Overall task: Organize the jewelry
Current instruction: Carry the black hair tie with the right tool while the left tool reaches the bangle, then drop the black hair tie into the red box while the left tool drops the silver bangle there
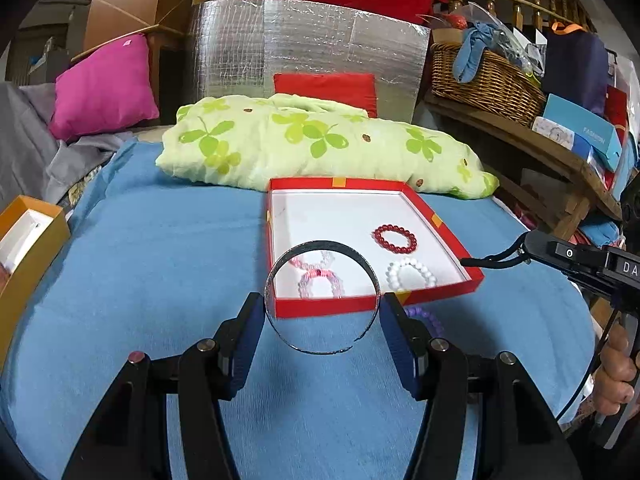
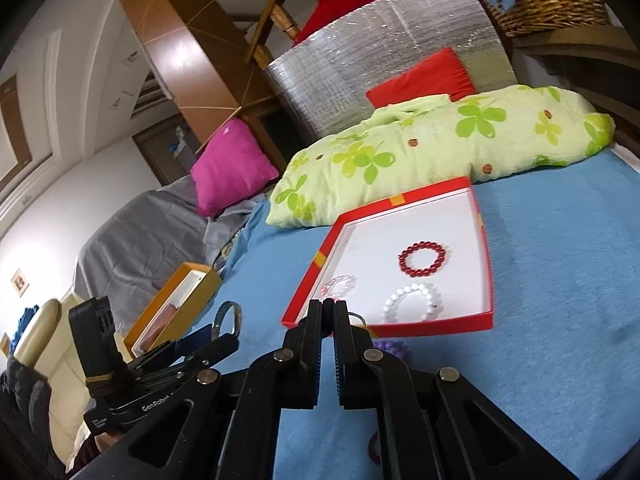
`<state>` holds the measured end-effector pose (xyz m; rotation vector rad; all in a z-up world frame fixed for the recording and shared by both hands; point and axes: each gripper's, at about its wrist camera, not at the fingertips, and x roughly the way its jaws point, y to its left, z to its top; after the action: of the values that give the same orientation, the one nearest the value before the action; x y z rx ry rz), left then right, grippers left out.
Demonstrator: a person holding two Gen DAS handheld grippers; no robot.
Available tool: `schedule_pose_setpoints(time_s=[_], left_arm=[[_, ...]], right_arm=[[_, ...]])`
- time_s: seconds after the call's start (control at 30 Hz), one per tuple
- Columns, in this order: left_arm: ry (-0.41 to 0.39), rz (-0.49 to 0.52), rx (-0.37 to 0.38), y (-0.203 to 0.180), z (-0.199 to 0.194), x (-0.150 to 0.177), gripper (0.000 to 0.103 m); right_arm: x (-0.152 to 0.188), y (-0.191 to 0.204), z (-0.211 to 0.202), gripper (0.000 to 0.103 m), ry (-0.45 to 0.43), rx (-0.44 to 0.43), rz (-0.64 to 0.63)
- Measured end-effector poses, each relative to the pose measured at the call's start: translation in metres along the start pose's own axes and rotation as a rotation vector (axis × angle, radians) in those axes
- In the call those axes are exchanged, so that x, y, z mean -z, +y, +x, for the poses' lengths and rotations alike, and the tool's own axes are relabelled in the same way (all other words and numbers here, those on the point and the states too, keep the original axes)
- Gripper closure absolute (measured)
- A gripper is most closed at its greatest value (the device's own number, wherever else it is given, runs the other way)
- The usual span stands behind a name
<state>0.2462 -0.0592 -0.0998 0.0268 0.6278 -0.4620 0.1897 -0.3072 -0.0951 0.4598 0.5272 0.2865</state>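
On the blue blanket [image 1: 140, 280] the red tray [image 1: 436, 220] already keeps red [image 1: 395, 238], white [image 1: 411, 274] and pink bracelets [image 1: 320, 280], while the left gripper [image 1: 323, 322] pinches a metal bangle [image 1: 280, 272] just short of it, a purple bracelet [image 1: 430, 318] lies outside, and the right gripper [image 2: 328, 308] is closed, seemingly empty.

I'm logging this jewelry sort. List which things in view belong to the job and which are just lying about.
Part of the job:
silver bangle, held by the left gripper
red tray
red bead bracelet
white bead bracelet
pink bead bracelet
purple bead bracelet, still on the blue cloth

Lying about:
clover-print bundle
pink cushion
wicker basket
orange box
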Motion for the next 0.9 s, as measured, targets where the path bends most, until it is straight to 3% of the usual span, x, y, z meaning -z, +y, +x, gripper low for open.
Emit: schedule_pose_setpoints(time_s=[0.17,0.3,0.7,0.9], left_arm=[[0.002,0.050,0.000,-0.003,0.024,-0.016,0.042],[0.032,-0.002,0.035,0.004,0.051,-0.030,0.042],[0.105,-0.004,0.077,0.006,0.136,-0.078,0.042],[0.221,0.017,0.082,0.004,0.179,-0.081,0.041]], right_arm=[[-0.013,-0.013,0.017,0.097,0.007,0.026,0.043],[-0.024,-0.026,0.034,0.097,-0.004,0.075,0.092],[-0.082,-0.071,0.105,0.097,-0.022,0.228,0.162],[-0.098,-0.087,0.148,0.097,0.033,0.301,0.160]])
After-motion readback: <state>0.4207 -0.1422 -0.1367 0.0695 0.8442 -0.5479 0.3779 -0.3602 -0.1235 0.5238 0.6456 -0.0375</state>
